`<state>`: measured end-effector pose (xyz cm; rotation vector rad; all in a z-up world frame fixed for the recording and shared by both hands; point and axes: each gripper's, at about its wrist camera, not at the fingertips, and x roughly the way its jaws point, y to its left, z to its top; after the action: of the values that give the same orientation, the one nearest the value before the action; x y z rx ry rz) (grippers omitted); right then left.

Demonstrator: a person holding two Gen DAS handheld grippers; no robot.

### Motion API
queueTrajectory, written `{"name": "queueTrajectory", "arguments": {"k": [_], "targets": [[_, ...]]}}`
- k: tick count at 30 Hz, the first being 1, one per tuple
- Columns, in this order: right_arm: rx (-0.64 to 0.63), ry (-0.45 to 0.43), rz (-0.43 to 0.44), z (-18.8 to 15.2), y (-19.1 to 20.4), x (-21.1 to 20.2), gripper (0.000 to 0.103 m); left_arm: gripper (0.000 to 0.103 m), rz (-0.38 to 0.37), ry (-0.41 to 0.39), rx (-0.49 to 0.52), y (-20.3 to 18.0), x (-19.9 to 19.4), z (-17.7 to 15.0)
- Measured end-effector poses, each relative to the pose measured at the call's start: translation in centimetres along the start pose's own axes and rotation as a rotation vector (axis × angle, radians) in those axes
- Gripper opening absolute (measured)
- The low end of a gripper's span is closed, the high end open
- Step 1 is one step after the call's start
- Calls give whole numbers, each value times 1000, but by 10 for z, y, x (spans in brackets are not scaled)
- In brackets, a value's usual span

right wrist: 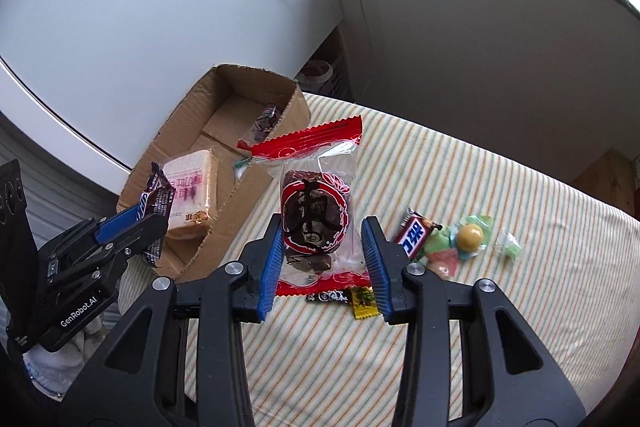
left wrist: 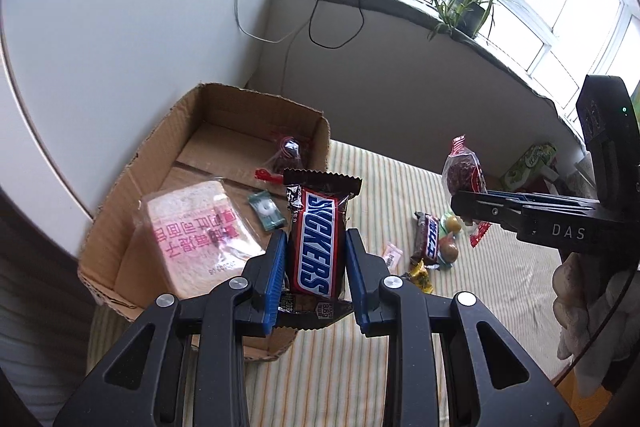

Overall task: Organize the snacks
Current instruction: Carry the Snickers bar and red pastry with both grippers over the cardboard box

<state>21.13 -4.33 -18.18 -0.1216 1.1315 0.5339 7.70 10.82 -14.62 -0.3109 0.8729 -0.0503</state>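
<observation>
My left gripper (left wrist: 316,247) is shut on a brown Snickers bar (left wrist: 318,239), held upright above the near right corner of an open cardboard box (left wrist: 160,147). My right gripper (right wrist: 323,227) is shut on a clear, red-trimmed packet of dried dates (right wrist: 314,219), held over the striped cloth beside the box (right wrist: 176,131). Each wrist view also shows the other hand: the right gripper (left wrist: 460,205) with its date packet (left wrist: 464,173), and the left gripper (right wrist: 154,221) with the Snickers bar (right wrist: 158,197). In the box lie a wrapped bread slice (left wrist: 196,235), a small green packet (left wrist: 266,211) and another date packet (left wrist: 288,155).
On the striped cloth (right wrist: 500,307) lie a second Snickers bar (right wrist: 414,235), several wrapped candies (right wrist: 470,237), a yellow packet (right wrist: 364,303) and a small pink packet (left wrist: 390,255). A green carton (left wrist: 528,163) stands at the far right. White walls, cables and a windowsill with a plant (left wrist: 464,7) lie behind.
</observation>
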Motion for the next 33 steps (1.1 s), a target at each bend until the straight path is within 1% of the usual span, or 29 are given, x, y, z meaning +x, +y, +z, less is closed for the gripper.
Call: {"name": "queueTrajectory", "arguments": {"k": [12, 25, 33], "targets": [[-54, 26, 38, 29, 28, 27, 40, 28, 71, -22, -14, 19, 5, 15], [-99, 59, 57, 56, 55, 59, 40, 28, 101, -9, -54, 42, 23, 30], [-127, 86, 82, 63, 64, 79, 41, 28, 117, 1, -73, 51, 30, 33]]}}
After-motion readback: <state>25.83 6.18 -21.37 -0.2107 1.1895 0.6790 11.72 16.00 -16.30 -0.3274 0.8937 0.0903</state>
